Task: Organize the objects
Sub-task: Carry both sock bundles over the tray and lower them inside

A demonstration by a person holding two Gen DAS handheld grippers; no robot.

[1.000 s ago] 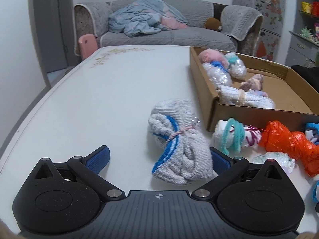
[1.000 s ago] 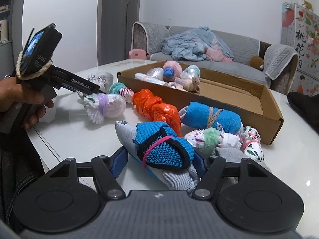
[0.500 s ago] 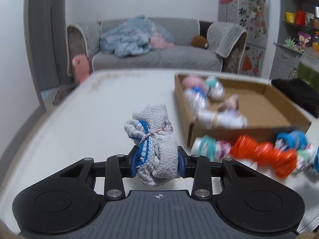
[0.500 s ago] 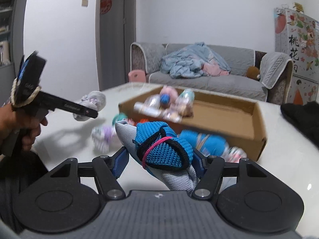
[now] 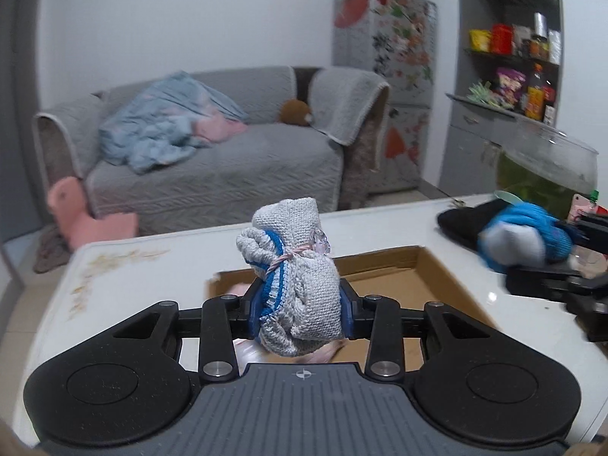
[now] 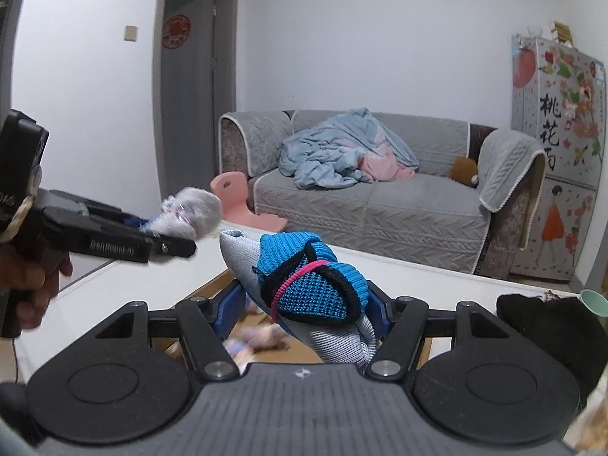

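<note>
My left gripper (image 5: 300, 306) is shut on a grey knitted sock bundle (image 5: 296, 285) with blue trim and a pink tie, held in the air over the cardboard box (image 5: 410, 288). In the right wrist view that same gripper (image 6: 167, 241) shows at the left, carrying the grey bundle (image 6: 193, 216). My right gripper (image 6: 304, 309) is shut on a blue and grey sock bundle (image 6: 307, 285) with a pink band, also above the box (image 6: 212, 288). The left wrist view shows this blue bundle (image 5: 520, 235) blurred at the right.
The white table (image 5: 114, 288) carries the box. A black cloth (image 6: 551, 326) lies at the table's right, with a green cup (image 6: 592, 300) behind it. A glass bowl (image 5: 551, 167) stands at the far right. A grey sofa (image 6: 380, 205) and a pink chair (image 5: 87, 220) are beyond.
The left gripper closed on the grey bundle and lifted it off the table. Both grippers rose with their bundles and moved over the box; the loose bundles dropped out of view.
</note>
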